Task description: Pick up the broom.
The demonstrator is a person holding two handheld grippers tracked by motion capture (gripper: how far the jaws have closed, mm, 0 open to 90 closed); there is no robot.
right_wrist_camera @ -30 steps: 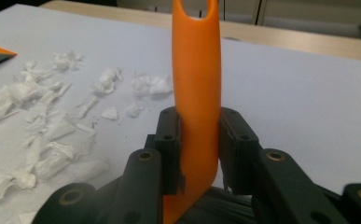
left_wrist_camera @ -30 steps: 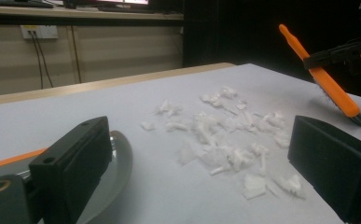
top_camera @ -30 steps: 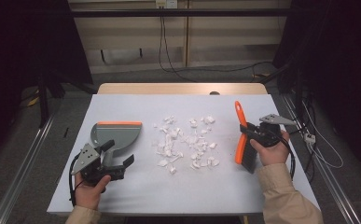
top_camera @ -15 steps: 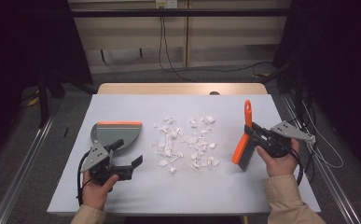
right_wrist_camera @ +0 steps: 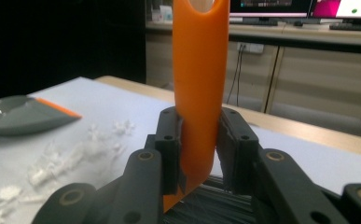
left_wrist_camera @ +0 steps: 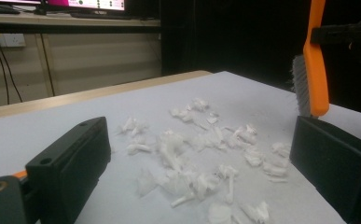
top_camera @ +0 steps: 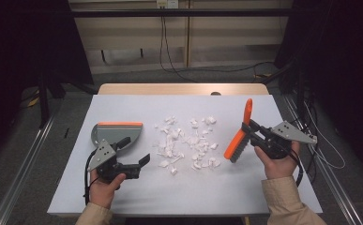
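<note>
White tabletop (top_camera: pixel 123 197) w/ paper scraps (top_camera: pixel 186 143) scattered mid-table, none swept yet. Our right gripper (top_camera: pixel 256 135) pinches the orange brush (top_camera: pixel 238 138) just right of the pile, raised. Left gripper (top_camera: pixel 139 165) is spread, empty, beside the grey dustpan (top_camera: pixel 116 132), not picked up. Sweeping & collecting all remain.

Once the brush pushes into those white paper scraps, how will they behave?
The white paper scraps look crumpled and thin, so probably very light; expect some to scatter or flick aside rather than slide together. They lie loose and spread out, so several passes of the brush, clamped in the right gripper, seem likely before reaching the dustpan.
</note>
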